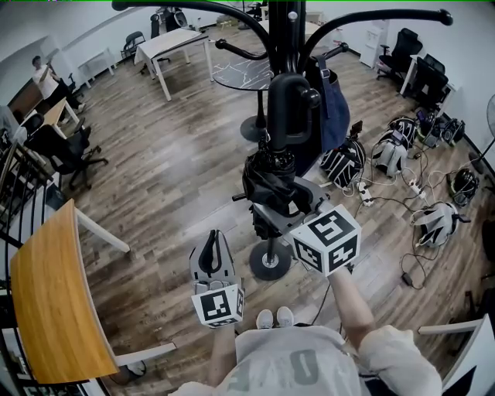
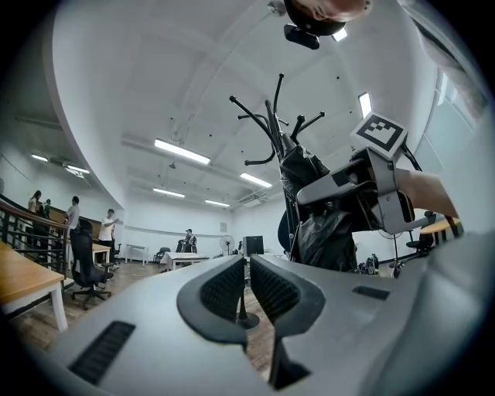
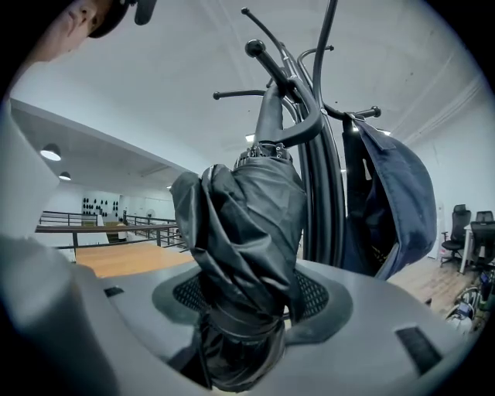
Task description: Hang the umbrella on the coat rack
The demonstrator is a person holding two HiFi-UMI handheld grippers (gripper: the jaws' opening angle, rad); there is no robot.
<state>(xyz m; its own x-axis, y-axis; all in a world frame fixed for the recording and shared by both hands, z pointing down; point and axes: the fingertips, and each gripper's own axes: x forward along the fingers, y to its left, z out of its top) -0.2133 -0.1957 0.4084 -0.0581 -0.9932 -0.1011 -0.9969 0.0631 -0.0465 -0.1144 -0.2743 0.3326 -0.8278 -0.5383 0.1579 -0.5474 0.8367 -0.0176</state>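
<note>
A folded black umbrella (image 1: 271, 182) stands upright beside the coat rack (image 1: 294, 23), and my right gripper (image 1: 282, 209) is shut on its bundled canopy. In the right gripper view the fabric (image 3: 247, 232) fills the space between the jaws. Its curved handle (image 1: 290, 108) reaches up among the rack's hook arms (image 3: 305, 93); I cannot tell whether it rests on one. My left gripper (image 1: 211, 251) hangs lower and to the left, shut with nothing in it (image 2: 246, 290). It looks across at the umbrella (image 2: 325, 224).
A dark blue bag (image 3: 394, 193) hangs on the rack's right side. The rack's round base (image 1: 271, 263) sits on the wood floor by my feet. A wooden table (image 1: 54, 309) is at the left. Helmets and cables (image 1: 402, 155) lie on the floor at the right.
</note>
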